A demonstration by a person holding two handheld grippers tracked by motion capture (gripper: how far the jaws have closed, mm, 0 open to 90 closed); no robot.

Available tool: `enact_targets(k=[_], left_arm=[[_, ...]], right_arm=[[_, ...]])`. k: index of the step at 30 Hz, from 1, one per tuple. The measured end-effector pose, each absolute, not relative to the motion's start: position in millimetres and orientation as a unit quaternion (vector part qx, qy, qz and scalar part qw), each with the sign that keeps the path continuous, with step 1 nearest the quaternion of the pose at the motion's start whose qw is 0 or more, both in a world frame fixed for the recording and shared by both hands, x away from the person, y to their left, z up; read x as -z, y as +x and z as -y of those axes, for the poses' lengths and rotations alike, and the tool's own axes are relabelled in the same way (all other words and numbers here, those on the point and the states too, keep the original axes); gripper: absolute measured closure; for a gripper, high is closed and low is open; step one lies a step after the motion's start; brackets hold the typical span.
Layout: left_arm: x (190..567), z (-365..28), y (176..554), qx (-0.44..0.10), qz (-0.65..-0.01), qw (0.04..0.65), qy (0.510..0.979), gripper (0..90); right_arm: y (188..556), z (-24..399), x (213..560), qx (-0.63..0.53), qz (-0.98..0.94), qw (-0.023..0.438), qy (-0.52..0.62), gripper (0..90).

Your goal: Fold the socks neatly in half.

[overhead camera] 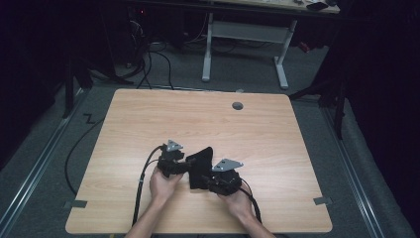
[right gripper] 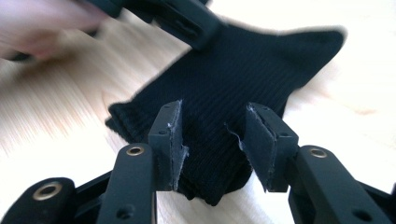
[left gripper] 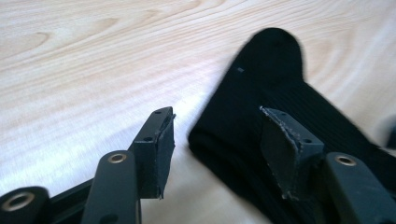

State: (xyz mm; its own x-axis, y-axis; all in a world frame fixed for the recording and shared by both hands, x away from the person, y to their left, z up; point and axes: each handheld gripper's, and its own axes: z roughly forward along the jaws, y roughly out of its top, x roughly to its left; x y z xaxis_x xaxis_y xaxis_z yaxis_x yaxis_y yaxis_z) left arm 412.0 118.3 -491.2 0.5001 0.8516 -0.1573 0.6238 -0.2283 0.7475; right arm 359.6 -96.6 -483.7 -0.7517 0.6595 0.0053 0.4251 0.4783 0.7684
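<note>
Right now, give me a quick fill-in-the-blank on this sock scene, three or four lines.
1. The black sock lies on a ____ table.
2. The left tool has its jaws ____, one on each side of the sock's edge.
3. The right tool points at the sock with ____ jaws.

Missing words: wooden; open; open

From above, my two grippers cover the near part of the black sock (overhead camera: 199,167) — its folds there are too dark to make out. In my right gripper view, my left hand (right gripper: 42,21) is a blur cut off by the top edge. The sock's lower end runs off the bottom edge in my left gripper view.
</note>
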Motion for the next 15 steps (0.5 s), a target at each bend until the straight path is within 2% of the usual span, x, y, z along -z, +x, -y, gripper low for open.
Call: enact_targets(k=[4, 8, 11, 15], left_arm=[[487.5, -111.7, 426.5, -0.149, -0.48, 0.382, 0.775, 44.5], [491.0, -106.7, 434.2, -0.148, -0.481, 0.361, 0.785, 43.5], [495.5, -106.1, 437.0, -0.142, -0.482, 0.36, 0.786, 43.3], [494.8, -106.5, 437.5, -0.136, -0.483, 0.363, 0.785, 42.6]], right_arm=[[356.6, 85.7, 473.7, -0.406, -0.847, 0.153, 0.306, 53.2], [356.8, 77.3, 488.6, -0.381, -0.864, 0.139, 0.298, 49.5], [352.6, 78.0, 493.9, -0.382, -0.864, 0.146, 0.292, 48.8], [347.2, 81.0, 491.2, -0.383, -0.87, 0.139, 0.277, 45.8]])
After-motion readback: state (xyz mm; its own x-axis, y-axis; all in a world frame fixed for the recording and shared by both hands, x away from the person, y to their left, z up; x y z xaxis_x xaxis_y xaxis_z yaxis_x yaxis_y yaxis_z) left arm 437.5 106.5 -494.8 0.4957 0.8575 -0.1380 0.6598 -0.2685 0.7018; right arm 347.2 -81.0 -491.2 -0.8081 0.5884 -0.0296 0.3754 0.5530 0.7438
